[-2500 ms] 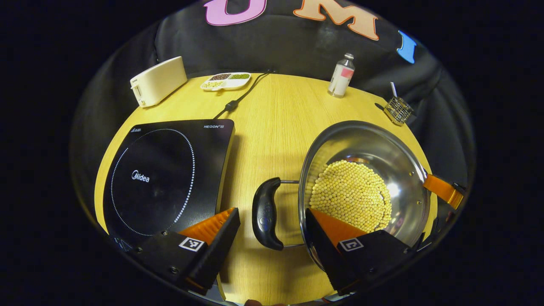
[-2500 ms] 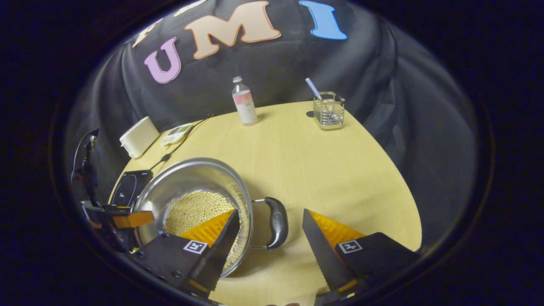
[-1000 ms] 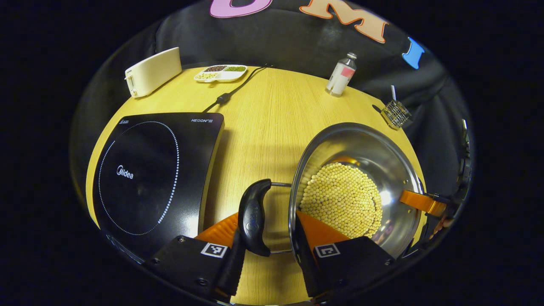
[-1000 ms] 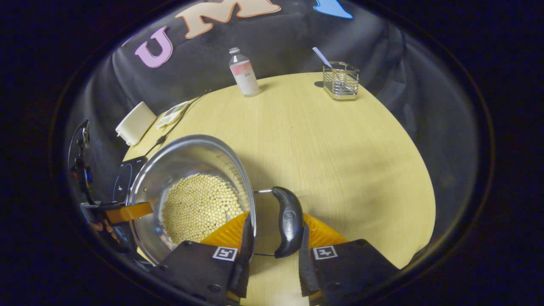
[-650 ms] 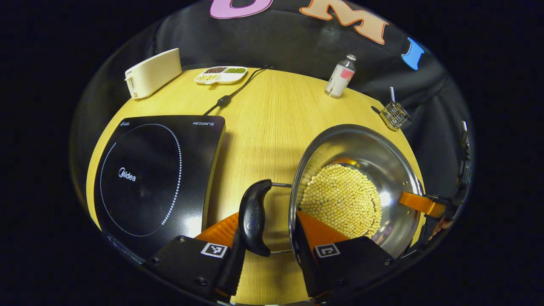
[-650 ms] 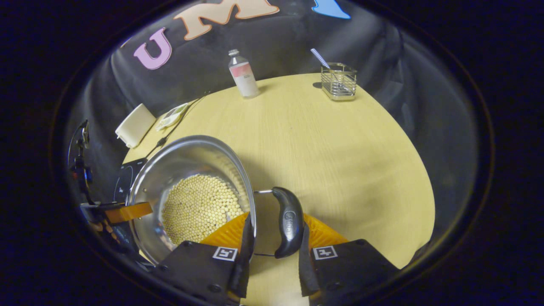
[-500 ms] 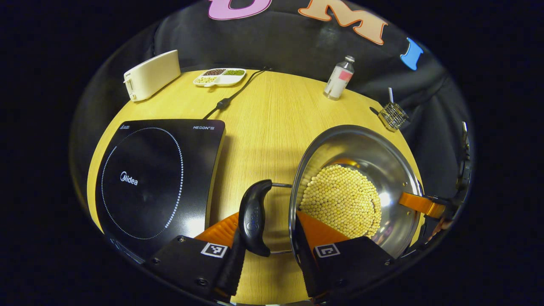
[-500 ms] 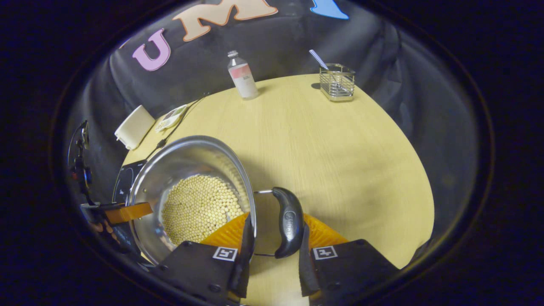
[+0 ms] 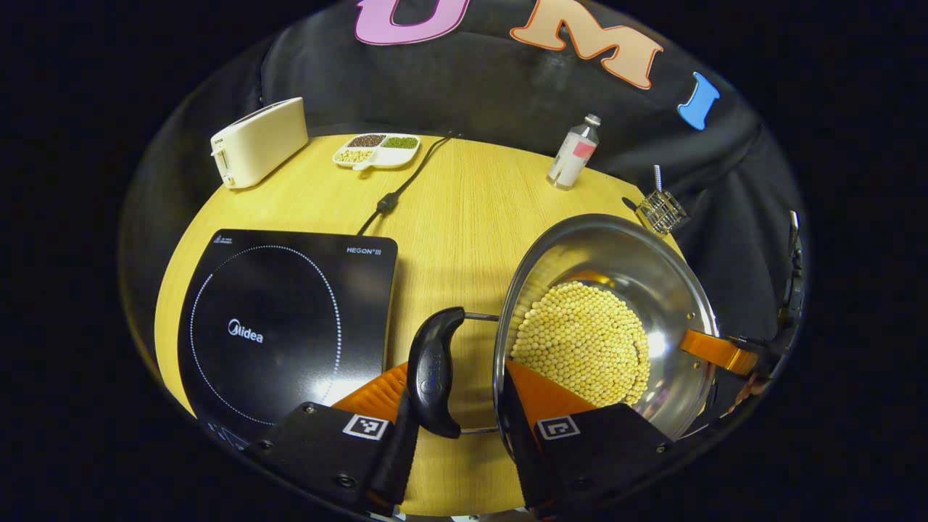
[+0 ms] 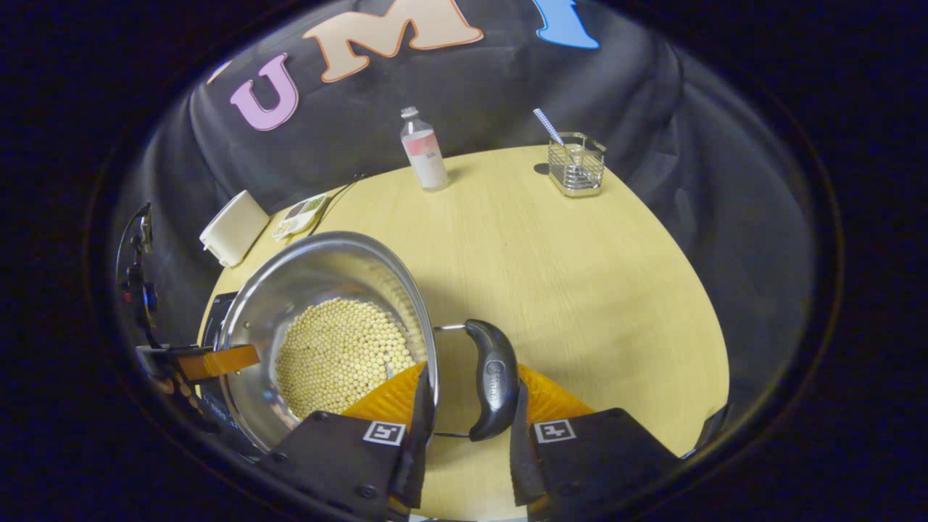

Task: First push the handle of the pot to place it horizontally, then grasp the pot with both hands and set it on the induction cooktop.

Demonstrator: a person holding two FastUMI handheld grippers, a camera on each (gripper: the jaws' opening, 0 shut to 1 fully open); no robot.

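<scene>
Clamping left handle at lower centre, left gripper nearly closed; right gripper clenched on right handle; pot of beans beside cooktop.

A cream toaster stands at the table's far edge; beside it a divided dish; farther along, a bottle and wire basket.

bare table between pot and cooktop | cord behind
</scene>
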